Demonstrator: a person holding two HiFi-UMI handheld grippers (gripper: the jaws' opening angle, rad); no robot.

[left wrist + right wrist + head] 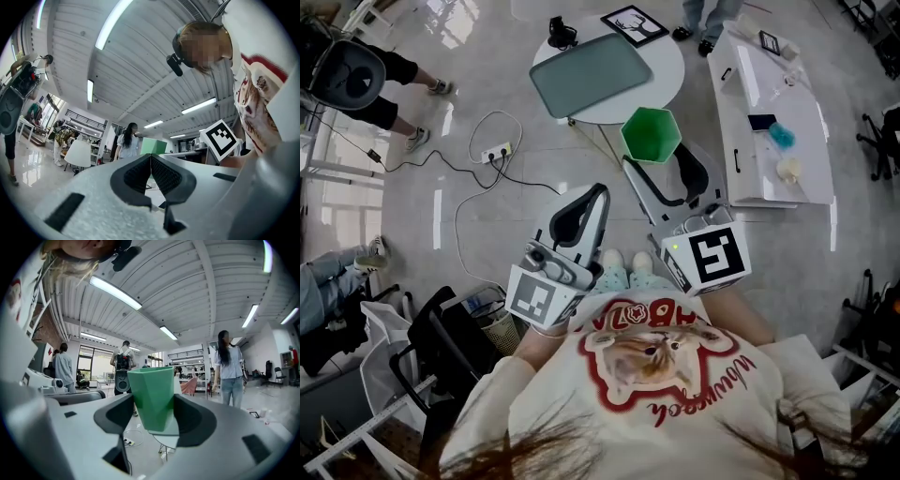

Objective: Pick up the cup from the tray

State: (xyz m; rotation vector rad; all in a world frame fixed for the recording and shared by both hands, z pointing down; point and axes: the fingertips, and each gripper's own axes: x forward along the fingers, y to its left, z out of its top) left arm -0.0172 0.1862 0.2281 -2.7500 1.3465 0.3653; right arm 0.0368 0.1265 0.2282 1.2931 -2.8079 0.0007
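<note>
The right gripper (pixel 656 157) is clamped on the cup (pixel 651 134), a green faceted one. In the right gripper view the cup (pixel 151 385) stands upright, mouth up, with one dark pad (pixel 118 414) pressed against each flank and the gripper (pixel 153 400) gripping its lower half, so the rim rises above the jaws. The base hangs in the air, off any surface.

From the head view the cup sits just past the right gripper's tips, over the near edge of the round white tabletop (pixel 667 58). The tray (pixel 591 73), grey-green and bare, lies on that tabletop beyond the cup and to its left, apart from it. A framed picture (pixel 635 24) and a small black object (pixel 562 34) lie at the tabletop's far edge.

The left gripper (pixel 598 195) is held beside the right one, nearer the person's chest and well short of the tray. In the left gripper view its jaws are pressed together, pad against pad (pixel 150 164).

A long white tabletop (pixel 769 112) stands to the right, and a power strip (pixel 497 152) lies on the floor (pixel 441 216).
</note>
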